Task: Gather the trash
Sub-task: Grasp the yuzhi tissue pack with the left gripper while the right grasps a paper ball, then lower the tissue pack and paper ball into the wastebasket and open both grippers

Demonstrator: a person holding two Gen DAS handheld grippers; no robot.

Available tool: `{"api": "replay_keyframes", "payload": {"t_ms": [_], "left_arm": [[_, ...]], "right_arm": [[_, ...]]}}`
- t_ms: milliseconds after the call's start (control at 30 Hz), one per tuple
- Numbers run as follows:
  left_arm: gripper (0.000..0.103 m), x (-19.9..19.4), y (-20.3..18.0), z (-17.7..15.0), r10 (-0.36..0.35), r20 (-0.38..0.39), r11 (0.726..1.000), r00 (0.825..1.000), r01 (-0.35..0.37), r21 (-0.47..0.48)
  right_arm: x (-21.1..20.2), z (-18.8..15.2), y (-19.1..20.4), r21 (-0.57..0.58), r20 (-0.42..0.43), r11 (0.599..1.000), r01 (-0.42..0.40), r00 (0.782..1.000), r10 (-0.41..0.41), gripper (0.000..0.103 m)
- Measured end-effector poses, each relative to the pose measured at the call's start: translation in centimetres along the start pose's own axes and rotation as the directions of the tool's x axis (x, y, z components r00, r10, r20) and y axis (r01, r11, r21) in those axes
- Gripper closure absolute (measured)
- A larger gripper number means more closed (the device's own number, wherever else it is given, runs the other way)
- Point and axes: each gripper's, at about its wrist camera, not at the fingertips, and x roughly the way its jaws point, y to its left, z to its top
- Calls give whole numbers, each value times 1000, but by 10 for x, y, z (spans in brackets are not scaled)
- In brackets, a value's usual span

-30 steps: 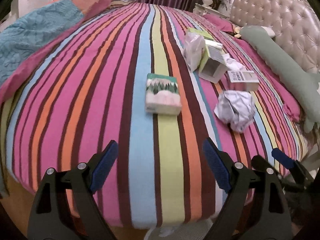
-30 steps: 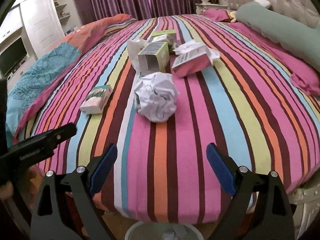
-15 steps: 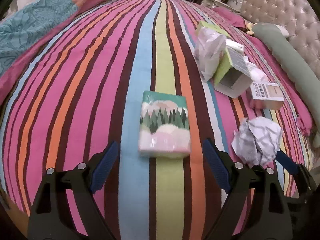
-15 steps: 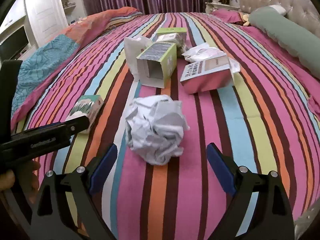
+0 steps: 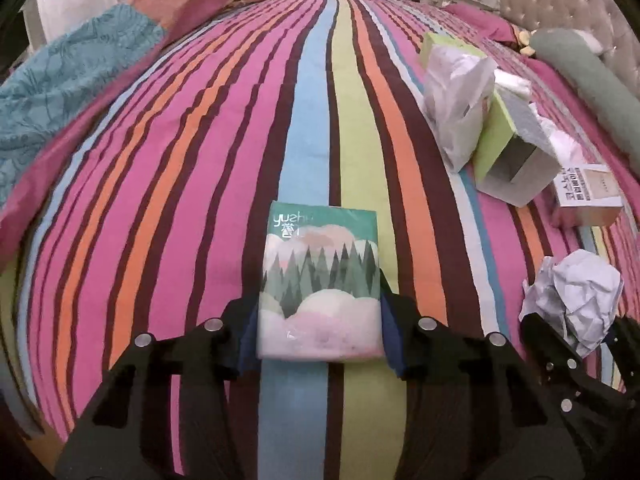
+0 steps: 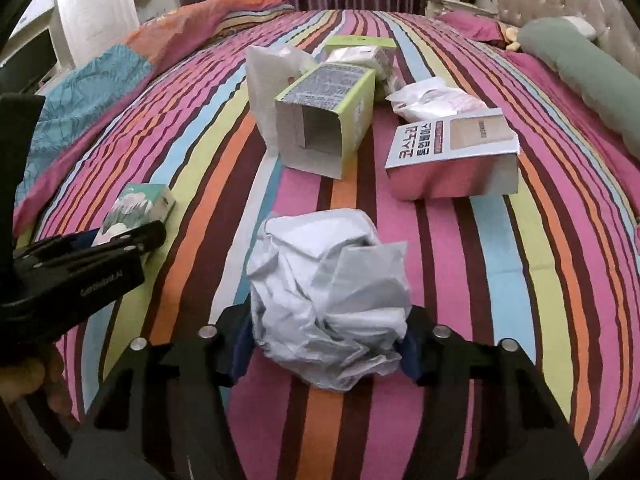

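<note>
Both grabs landing at once: left gripper (image 5: 320, 340) closing on the tissue pack (image 5: 318, 288), blue fingers (image 5: 248, 344) pressed to its two long sides near the close end, so the flat pack gets pinched across its narrow width, the only way it fits the span. Right gripper (image 6: 324, 346) closing on the crumpled paper ball (image 6: 330, 300), fingers (image 6: 408, 354) sunk into its lower flanks, low enough to bite the bulk rather than a loose flap. Both pieces resting on the striped bed cover (image 5: 180, 200), not yet lifted. From the right view, more trash waiting: open green carton (image 6: 328, 124) at 12 o'clock of the ball, pink box (image 6: 452, 156) at 1 o'clock, white plastic bag (image 6: 268, 72) at 11 o'clock. Nearest pieces taken first, one per hand, likely to save a trip. Soft ball may squash and slip; pack looks firmer.
</note>
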Motion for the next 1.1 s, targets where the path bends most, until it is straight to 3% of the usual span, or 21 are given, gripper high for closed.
{"api": "replay_keyframes", "payload": {"t_ms": [267, 500, 900, 1100], "left_arm": [[54, -21, 8, -4, -59, 23, 998, 998, 60, -11], [54, -62, 9, -29, -89, 67, 996, 994, 88, 22], [54, -133, 1, -125, -153, 79, 982, 985, 143, 124], [54, -147, -11, -185, -178, 17, 965, 984, 171, 199]], "right_arm": [[-27, -6, -8, 55, 31, 997, -49, 998, 47, 52], [-63, -15, -26, 133, 71, 988, -77, 995, 68, 51], [-124, -97, -52, 342, 93, 931, -126, 991, 100, 51], [-128, -146, -52, 419, 22, 901, -113, 993, 114, 51]]}}
